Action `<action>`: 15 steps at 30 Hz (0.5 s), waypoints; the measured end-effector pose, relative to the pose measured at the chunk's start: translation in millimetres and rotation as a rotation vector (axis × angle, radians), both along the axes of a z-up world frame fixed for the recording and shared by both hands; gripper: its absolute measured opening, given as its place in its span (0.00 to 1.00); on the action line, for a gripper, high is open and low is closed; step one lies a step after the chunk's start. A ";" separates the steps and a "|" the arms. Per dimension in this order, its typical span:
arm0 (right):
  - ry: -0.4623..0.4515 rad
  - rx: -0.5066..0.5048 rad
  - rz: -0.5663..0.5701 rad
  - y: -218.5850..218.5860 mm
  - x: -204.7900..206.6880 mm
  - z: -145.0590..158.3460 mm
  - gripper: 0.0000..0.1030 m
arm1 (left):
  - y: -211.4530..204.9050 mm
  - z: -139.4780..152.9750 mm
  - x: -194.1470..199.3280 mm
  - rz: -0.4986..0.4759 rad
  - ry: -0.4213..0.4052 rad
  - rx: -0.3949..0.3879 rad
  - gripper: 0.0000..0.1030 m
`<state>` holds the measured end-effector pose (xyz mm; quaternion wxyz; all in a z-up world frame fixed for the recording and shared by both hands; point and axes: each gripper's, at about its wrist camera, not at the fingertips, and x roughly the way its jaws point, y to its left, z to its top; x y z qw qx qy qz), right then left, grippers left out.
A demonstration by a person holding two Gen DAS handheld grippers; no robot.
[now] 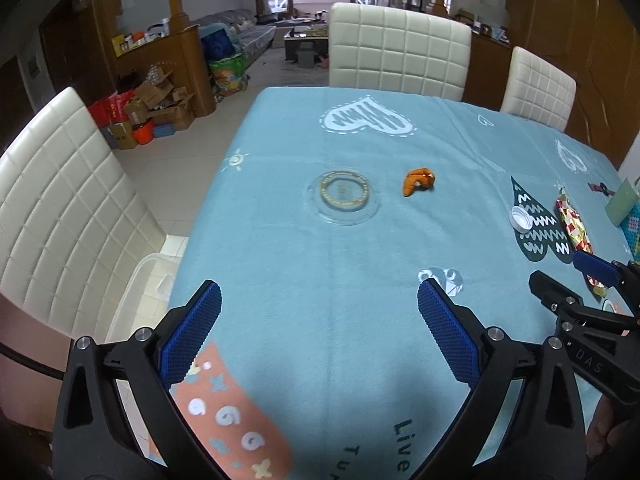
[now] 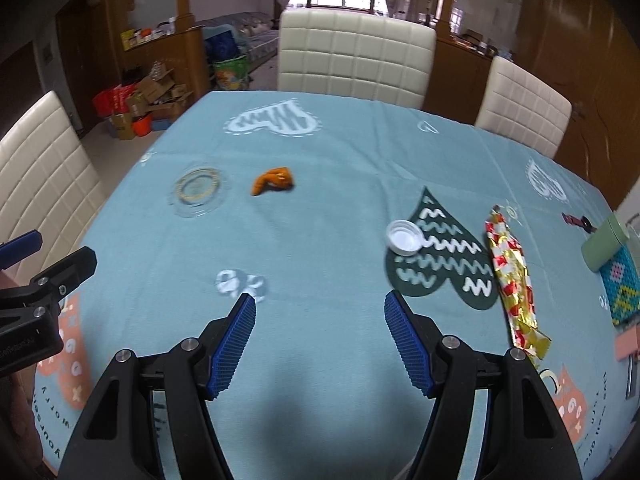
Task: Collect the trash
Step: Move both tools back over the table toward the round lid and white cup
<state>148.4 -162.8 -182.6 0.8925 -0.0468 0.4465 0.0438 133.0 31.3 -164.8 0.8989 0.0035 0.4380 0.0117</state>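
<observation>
Holding both tools above the near edge of the blue tablecloth (image 2: 320, 208), you have nothing gripped: your left gripper (image 1: 320, 304) stands with its jaws spread wide and only bare cloth between the pads, and your right gripper (image 2: 320, 316) is parted a little less, equally empty. Nearest your right gripper lies the foil wrapper (image 2: 512, 280), stretched lengthwise just right of the dark heart print, with the white bottle cap (image 2: 405, 237) beside it on the heart's left edge. Farther out, toward the middle of the table, the orange scrap (image 2: 274, 182) sits just beside the clear glass dish (image 2: 199, 190). At the right edge a green cylinder (image 2: 604, 246) rests on a beaded mat; these look like belongings, not rubbish, so avoid sweeping them up. The wrapper is thin and flat, so pads coming down on it may pinch the cloth too and drag everything askew. The cap is shallow and smooth and may skid or flip from under a closing jaw. Reaching for the scrap, you could knock the dish, which is nearly invisible against the cloth. Your two tools also sit close together, so crossing reaches risk a collision.
</observation>
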 end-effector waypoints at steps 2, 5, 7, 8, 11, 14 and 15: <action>0.003 0.003 -0.023 -9.4 7.8 -2.2 0.64 | -7.4 -3.6 10.6 -0.014 0.008 0.005 0.95; 0.010 0.008 -0.051 -21.6 23.0 -7.8 0.64 | -13.3 -9.8 27.2 -0.026 0.019 0.014 0.95; 0.020 0.013 -0.069 -28.4 36.0 -14.5 0.64 | -13.9 -15.0 39.3 -0.030 0.031 0.017 0.95; 0.025 0.014 -0.076 -30.9 42.3 -17.5 0.64 | -14.3 -18.5 45.4 -0.030 0.038 0.019 0.95; 0.039 0.012 -0.103 -37.6 62.9 -28.4 0.64 | -12.7 -30.6 66.1 -0.030 0.058 0.023 0.95; 0.053 0.015 -0.150 -45.3 81.4 -42.1 0.64 | -11.7 -45.9 88.3 -0.026 0.084 0.035 0.95; 0.059 0.014 -0.162 -47.3 86.2 -47.0 0.64 | -10.5 -52.3 97.5 -0.026 0.098 0.029 0.95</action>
